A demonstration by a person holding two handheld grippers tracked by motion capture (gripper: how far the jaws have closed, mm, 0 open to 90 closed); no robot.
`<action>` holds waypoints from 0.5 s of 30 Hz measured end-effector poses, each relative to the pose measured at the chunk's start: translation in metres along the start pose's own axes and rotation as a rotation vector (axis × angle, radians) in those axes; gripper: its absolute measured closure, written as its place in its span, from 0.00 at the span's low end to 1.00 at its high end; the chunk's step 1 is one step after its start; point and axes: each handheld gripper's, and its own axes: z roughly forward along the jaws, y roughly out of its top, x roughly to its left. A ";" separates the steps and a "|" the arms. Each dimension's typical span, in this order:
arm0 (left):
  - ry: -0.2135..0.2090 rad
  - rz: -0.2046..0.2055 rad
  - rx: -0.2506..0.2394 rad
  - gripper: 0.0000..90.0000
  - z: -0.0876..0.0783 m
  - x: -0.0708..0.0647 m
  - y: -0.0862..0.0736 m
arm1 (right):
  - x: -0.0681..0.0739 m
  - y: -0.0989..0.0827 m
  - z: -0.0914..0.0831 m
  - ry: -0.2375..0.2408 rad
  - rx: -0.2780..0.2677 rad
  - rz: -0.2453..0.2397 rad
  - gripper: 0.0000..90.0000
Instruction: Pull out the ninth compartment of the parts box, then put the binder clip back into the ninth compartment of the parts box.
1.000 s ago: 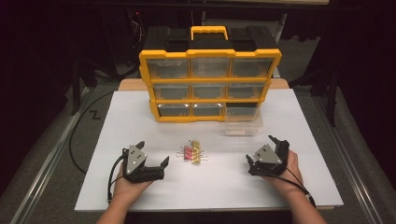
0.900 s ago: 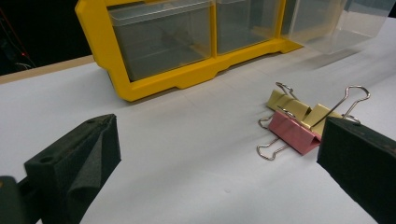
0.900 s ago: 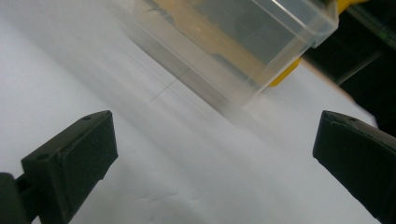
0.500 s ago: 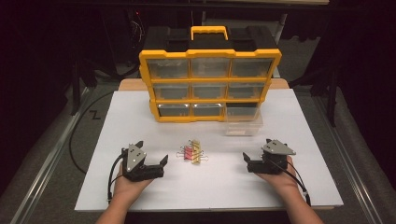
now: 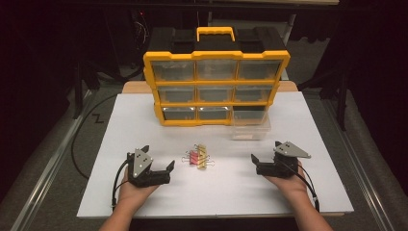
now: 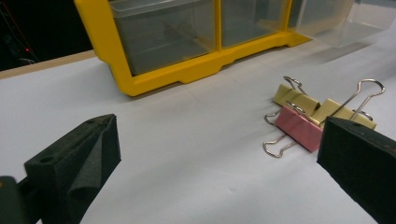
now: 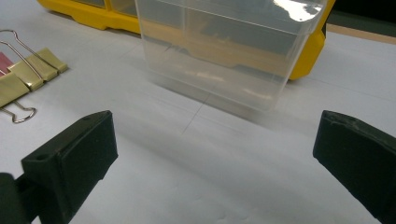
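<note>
We hold the left gripper (image 5: 166, 169) low over the white table (image 5: 144, 120), jaws spread wide, nothing between them. In the left gripper view the binder clips (image 6: 312, 116) lie just ahead of its right-hand jaw: one pink clip among yellow ones, wire handles up. From above, the clips (image 5: 197, 158) sit in a small heap near the table's middle, between our two grippers and apart from both. The right gripper (image 5: 258, 162) also rests low, jaws wide apart and empty, pointing toward the clear drawer (image 7: 224, 51) that stands on the table in front of the yellow organizer (image 5: 216, 86), touching its bottom right corner.
</note>
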 end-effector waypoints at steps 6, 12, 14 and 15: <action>0.003 -0.015 -0.001 0.00 0.001 0.001 0.000 | 0.000 0.000 0.000 0.016 0.009 -0.012 0.01; -0.004 -0.015 0.013 0.00 0.002 0.001 -0.001 | -0.002 0.001 0.001 0.018 0.033 -0.007 0.01; -0.007 -0.022 0.011 0.00 0.001 0.001 -0.001 | -0.003 0.000 0.002 0.013 0.041 -0.013 0.01; -0.011 -0.025 0.008 0.00 0.000 0.001 0.000 | -0.002 0.000 0.001 0.010 0.047 -0.009 0.01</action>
